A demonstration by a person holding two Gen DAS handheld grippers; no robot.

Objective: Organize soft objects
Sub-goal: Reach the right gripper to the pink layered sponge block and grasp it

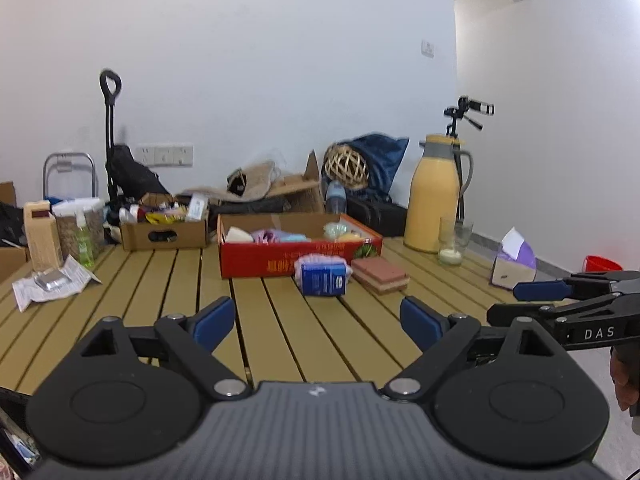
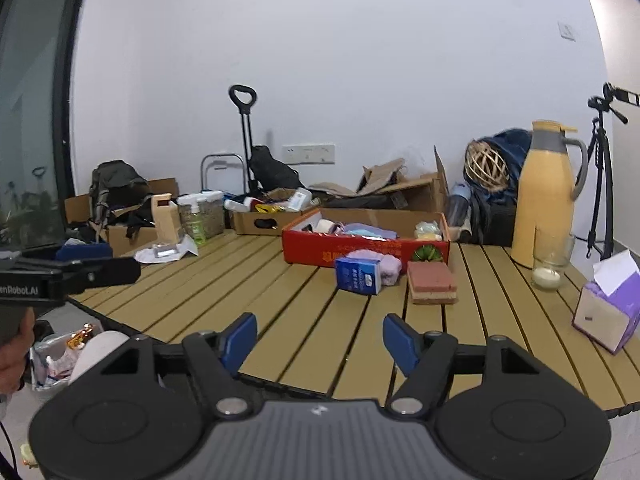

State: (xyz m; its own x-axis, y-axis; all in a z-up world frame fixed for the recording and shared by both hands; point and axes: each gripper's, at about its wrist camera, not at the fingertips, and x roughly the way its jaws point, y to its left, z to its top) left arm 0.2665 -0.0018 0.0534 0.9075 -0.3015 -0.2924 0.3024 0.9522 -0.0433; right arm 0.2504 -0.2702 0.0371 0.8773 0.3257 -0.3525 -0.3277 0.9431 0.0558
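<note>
I'm holding the left gripper and right gripper over the surface's near edge, jaws released, gripping nothing. Blue pack, pink cloth, sponge sitting mid-surface, fronting the red box.

On the slatted table: one red box, one blue tissue pack at its six o'clock, one layered sponge, one yellow thermos, two glasses, one purple tissue box, two grippers.
</note>
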